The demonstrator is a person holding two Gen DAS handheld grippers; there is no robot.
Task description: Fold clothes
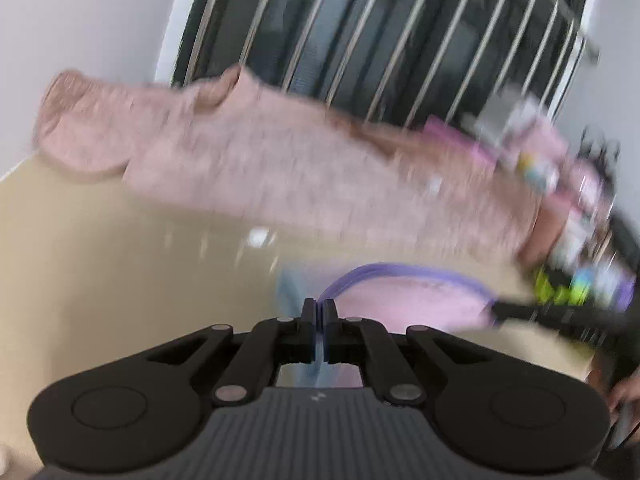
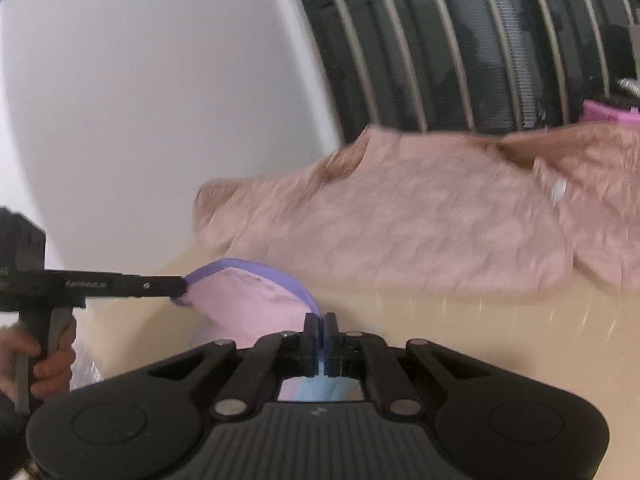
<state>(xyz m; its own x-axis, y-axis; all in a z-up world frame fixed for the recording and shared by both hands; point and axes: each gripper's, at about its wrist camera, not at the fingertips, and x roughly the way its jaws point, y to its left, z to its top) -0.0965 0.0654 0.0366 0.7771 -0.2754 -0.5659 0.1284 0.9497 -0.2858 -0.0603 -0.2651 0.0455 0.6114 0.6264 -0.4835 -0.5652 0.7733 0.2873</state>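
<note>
Gripping the pink garment point(image 1: 404, 300) by its purple-trimmed edge, the left gripper point(image 1: 319, 308) and right gripper point(image 2: 320, 322) are both clamped on it, near on the tan table point(image 2: 500, 332). Folding looks barely begun; the fuzzy pink sweater point(image 2: 400, 224) lies unfolded farther back.

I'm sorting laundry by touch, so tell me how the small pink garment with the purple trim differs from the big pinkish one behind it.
The small pink garment is smooth with a purple edge; the big pinkish garment looks fuzzy and has no trim. The small one is pinched by the left hand-held gripper and right hand-held gripper; the big one lies spread untouched on the table. Both are pink clothes.
</note>
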